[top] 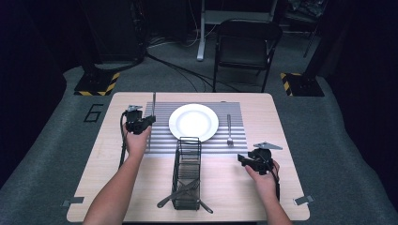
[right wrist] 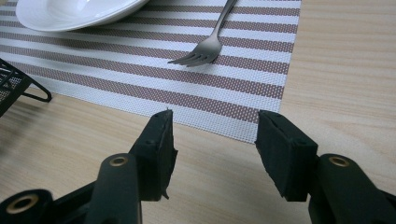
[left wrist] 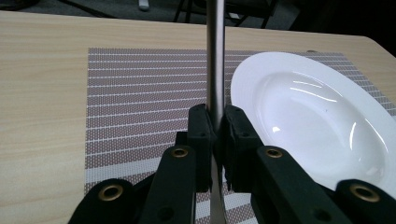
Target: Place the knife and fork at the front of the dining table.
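White plate (top: 193,122), brown-and-white striped placemat (top: 234,138)

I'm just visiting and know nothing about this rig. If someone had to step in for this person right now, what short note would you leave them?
Left gripper: shut on a metal utensil, held over the striped placemat to the left of the white plate. I cannot tell which kind of utensil it is.
Right gripper: open, holding nothing, over bare table near the placemat's corner.
Done: a fork lies on the placemat right of the plate.
Left: probably lay the held utensil on the placemat left of the plate. More cutlery sits in the wire caddy nearer the person.
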A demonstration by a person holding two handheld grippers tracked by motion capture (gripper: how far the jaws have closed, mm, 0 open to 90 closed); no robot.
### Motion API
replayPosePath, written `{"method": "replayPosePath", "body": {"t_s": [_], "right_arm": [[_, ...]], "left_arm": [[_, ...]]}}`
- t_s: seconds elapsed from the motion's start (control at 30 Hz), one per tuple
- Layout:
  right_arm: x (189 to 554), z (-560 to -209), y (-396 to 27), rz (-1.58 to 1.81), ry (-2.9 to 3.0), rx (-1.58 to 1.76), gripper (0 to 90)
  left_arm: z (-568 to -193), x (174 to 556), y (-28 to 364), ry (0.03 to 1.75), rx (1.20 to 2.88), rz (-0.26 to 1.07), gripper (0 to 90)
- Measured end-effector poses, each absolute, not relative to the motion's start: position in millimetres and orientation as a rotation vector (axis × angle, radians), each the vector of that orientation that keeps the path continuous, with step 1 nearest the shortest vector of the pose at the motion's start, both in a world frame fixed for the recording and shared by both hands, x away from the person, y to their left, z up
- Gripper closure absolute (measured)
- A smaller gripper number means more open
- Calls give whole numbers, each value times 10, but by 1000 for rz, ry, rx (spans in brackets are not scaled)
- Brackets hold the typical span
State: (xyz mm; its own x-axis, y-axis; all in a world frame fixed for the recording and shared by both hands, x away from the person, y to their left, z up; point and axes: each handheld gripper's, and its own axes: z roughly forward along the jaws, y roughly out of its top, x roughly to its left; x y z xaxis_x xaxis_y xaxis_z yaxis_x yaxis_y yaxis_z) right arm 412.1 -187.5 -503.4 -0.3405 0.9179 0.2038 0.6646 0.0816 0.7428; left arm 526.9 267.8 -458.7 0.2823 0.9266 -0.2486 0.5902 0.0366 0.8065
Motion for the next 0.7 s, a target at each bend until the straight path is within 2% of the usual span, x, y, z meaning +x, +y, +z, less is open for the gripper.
{"method": "replayPosePath", "body": {"t_s": [0.5,0.7], "right_arm": [[4128,-5041,-1873,1127,2057,1573,461],[4123,-5031,-1872,1137,2050,1573,460]], "left_arm": [[-4571,5408,2601,1497,1599,475,824],[-4653,5487,2578,1594,1550,469,824]]}}
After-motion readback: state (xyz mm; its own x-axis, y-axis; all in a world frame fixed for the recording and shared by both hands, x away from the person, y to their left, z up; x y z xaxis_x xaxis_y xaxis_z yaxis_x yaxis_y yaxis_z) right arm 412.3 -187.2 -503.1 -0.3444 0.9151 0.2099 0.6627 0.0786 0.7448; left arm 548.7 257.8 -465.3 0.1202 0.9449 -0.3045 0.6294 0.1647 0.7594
